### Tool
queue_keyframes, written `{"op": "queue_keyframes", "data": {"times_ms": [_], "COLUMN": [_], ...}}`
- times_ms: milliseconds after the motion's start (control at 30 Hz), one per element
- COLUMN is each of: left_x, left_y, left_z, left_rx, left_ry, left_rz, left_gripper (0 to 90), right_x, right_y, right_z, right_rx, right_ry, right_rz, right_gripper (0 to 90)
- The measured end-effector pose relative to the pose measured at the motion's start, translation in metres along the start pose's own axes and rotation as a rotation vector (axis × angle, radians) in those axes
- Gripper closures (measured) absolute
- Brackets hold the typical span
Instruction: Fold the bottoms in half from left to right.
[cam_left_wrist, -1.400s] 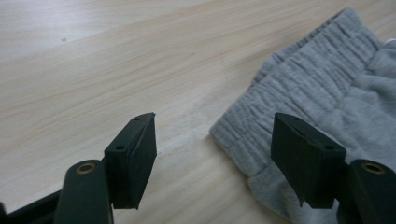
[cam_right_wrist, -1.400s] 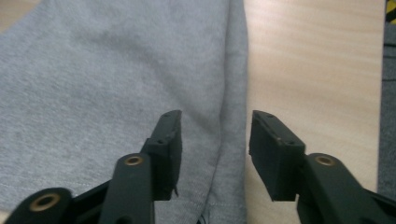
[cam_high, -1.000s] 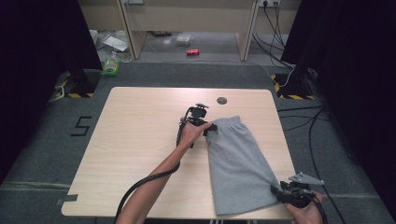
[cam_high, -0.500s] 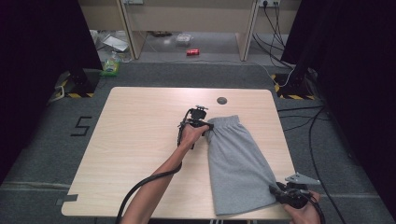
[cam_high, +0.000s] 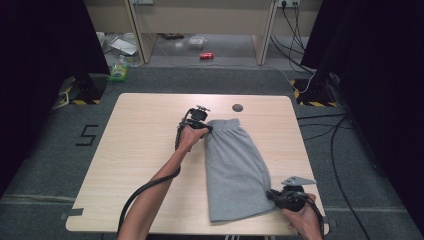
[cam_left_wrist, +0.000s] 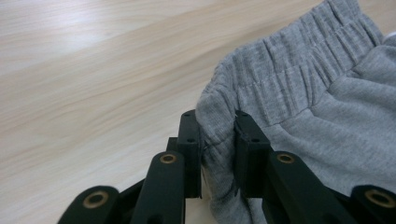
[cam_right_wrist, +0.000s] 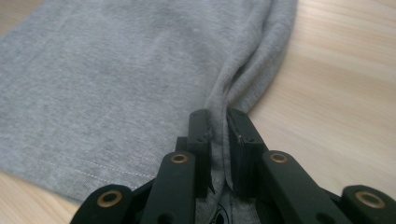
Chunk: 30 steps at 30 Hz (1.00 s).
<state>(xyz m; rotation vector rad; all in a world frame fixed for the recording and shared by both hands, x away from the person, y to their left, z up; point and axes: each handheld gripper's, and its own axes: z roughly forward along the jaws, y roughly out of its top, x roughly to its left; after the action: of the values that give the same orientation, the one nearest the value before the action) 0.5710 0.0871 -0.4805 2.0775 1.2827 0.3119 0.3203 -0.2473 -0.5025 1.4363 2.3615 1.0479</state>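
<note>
High view: the left gripper pinches the far-left waistband corner of the grey shorts lying on the table; the right gripper pinches the near-right hem. Both jaws have just been closing onto cloth. Next, probably a level lift and fold.

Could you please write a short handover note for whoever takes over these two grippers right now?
Left tongs: just closed, pinching the waistband corner of the grey shorts.
Right tongs: just closed, pinching the bunched side edge near the hem, at the near right corner.
Shorts: lying flat, folded lengthwise, on the table, waistband at the far end, hem toward the person.
Done: both grips are set on the cloth.
Left: probably lift or fold the shorts; keep both grips shut while moving, since the cloth still rests on the table.
</note>
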Motion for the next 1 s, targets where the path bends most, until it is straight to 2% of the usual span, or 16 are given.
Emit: {"op": "queue_keyframes", "data": {"times_ms": [100, 167, 300, 433, 667, 733, 800, 900, 1000], "left_x": [0.017, 0.024, 0.033, 0.04, 0.044, 0.044, 0.045, 0.045, 0.043], "left_y": [-0.003, -0.004, -0.001, 0.002, 0.004, 0.005, 0.006, 0.006, 0.005], "left_z": [-0.004, -0.006, -0.01, -0.012, -0.008, -0.007, -0.007, -0.006, -0.005], "left_rx": [-0.003, -0.002, 0.01, 0.013, 0.007, 0.008, 0.006, -0.002, -0.01], "left_ry": [0.012, 0.023, 0.053, 0.075, 0.078, 0.076, 0.073, 0.067, 0.068], "left_rz": [-0.012, -0.011, 0.025, 0.042, 0.047, 0.052, 0.052, 0.048, 0.045], "left_gripper": [74.4, 74.3, 74.3, 74.3, 74.2, 74.3, 74.3, 74.1, 73.6], "right_x": [0.013, 0.022, 0.038, 0.047, 0.047, 0.05, 0.057, 0.069, 0.07], "right_y": [0.012, 0.02, 0.031, 0.037, 0.033, 0.031, 0.03, 0.03, 0.031], "right_z": [0.015, 0.024, 0.038, 0.045, 0.043, 0.043, 0.044, 0.045, 0.044], "right_rx": [0.011, 0.015, 0.029, 0.033, 0.025, 0.023, 0.021, 0.03, 0.028], "right_ry": [0.027, 0.036, 0.058, 0.071, 0.083, 0.085, 0.107, 0.114, 0.099], "right_rz": [-0.013, -0.044, -0.076, -0.095, -0.086, -0.089, -0.091, -0.126, -0.152], "right_gripper": [80.9, 80.9, 81.0, 81.3, 82.7, 83.0, 83.2, 83.2, 83.3]}}
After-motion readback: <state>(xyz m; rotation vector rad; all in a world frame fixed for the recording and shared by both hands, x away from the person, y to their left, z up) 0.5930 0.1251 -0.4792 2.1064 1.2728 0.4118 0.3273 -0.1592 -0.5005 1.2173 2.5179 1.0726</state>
